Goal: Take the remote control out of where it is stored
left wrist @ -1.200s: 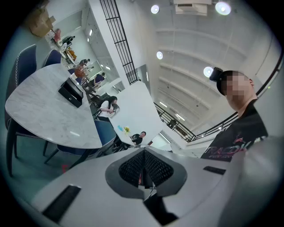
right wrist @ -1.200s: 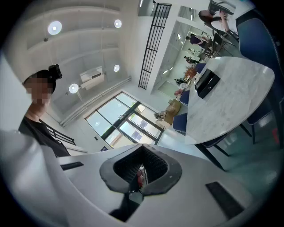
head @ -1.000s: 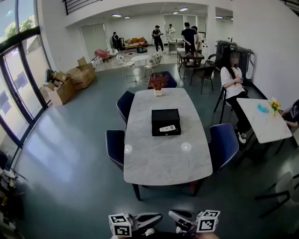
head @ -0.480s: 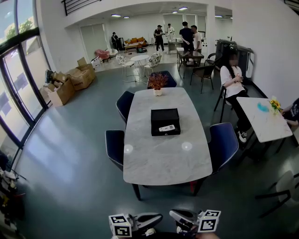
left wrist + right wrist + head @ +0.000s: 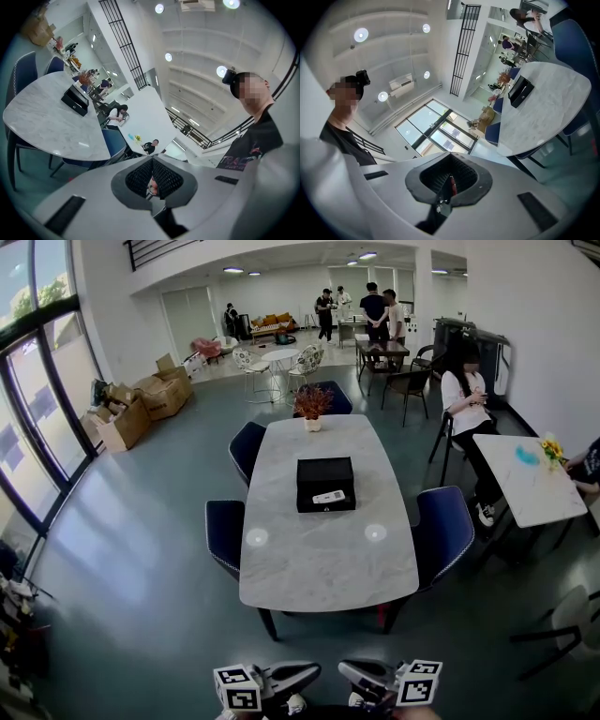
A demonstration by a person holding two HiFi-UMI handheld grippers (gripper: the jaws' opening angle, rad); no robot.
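Note:
A white remote control [image 5: 328,496] lies on top of a black box [image 5: 325,483] in the middle of the marble table [image 5: 319,549]. The box [image 5: 75,99] also shows small in the left gripper view and as a dark block [image 5: 520,91] in the right gripper view. Both grippers hang low at the frame's bottom, well short of the table. My left gripper [image 5: 302,678] is shut with nothing in it, its jaws pressed together [image 5: 152,176]. My right gripper [image 5: 354,676] is shut and empty too [image 5: 449,176].
Blue chairs [image 5: 223,532] [image 5: 444,529] stand around the table, and a flower pot [image 5: 312,409] sits at its far end. A seated person [image 5: 466,399] and a second white table [image 5: 527,476] are to the right. Cardboard boxes [image 5: 141,407] lie at the left by the windows.
The table and box have slid slightly left and nearer in the head view. Both grippers keep their place at the bottom edge.

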